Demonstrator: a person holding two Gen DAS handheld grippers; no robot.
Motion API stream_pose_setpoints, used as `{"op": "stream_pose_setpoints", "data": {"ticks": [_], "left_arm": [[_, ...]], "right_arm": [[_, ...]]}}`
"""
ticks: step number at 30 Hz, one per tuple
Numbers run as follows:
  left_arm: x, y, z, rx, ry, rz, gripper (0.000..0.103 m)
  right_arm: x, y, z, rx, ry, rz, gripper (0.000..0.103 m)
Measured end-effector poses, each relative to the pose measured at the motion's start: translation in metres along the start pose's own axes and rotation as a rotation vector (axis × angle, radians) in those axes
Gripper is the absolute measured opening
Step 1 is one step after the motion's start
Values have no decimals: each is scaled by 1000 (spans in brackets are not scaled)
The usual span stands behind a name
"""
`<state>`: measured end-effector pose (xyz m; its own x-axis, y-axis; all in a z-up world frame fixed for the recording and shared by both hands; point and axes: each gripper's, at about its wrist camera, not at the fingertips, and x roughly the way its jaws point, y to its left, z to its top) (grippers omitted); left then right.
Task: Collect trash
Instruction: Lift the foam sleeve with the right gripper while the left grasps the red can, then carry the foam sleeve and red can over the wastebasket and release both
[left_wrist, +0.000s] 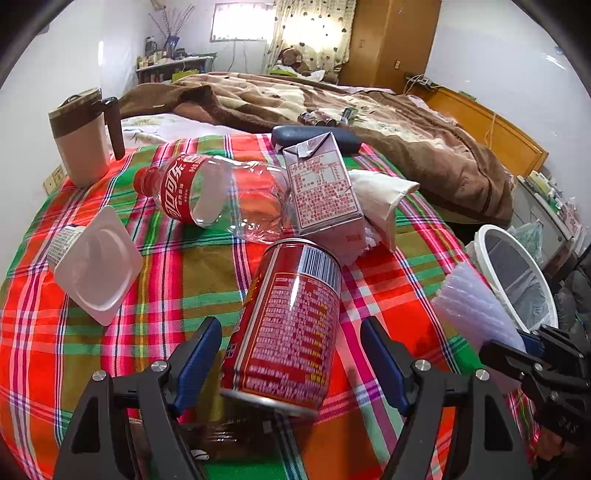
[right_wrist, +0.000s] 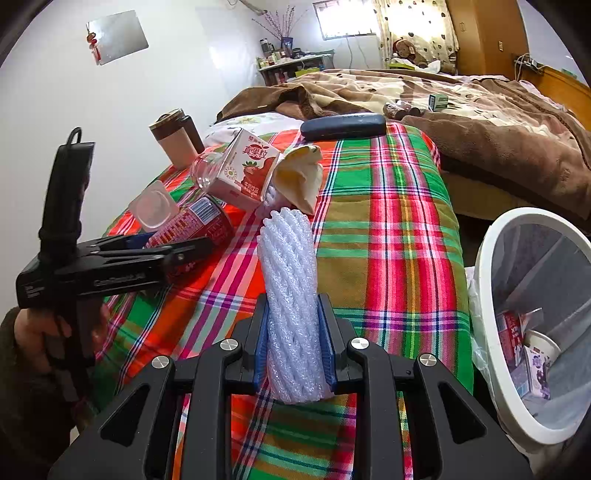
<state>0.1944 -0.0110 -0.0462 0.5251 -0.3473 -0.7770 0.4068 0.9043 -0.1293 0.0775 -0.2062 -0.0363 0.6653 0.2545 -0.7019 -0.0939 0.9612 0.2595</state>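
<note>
My left gripper is open around a red drink can lying on the plaid cloth, its blue pads apart from the can's sides. Beyond it lie a clear cola bottle, a pink milk carton, crumpled paper and a white plastic cup. My right gripper is shut on a white foam net sleeve and holds it above the cloth. The white trash bin stands at the right, with cartons inside. The left gripper also shows in the right wrist view.
A brown and cream mug stands at the table's far left. A dark glasses case lies at the far edge. A bed with a brown blanket is behind. The bin is beside the table's right edge.
</note>
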Motion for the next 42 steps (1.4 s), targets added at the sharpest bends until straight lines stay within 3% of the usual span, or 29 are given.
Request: {"op": "stream_pose_setpoints", "data": {"ticks": [2,6,29,42], "left_arm": [[1,-1,-1,1,2,4,76],[3,-2,-3,-11,8,7,57],[-29,-26,-18,-2,-22,31,53],[-7,-28,-16,-40,39,30,53]], "right_arm": [[0,1,0,-3,-1,-1,25],[1,0,1,-2,-4,-1,25],[-6,-1,1,4,-34,3,25],[-10,-6,0,12,-40,6,25]]}}
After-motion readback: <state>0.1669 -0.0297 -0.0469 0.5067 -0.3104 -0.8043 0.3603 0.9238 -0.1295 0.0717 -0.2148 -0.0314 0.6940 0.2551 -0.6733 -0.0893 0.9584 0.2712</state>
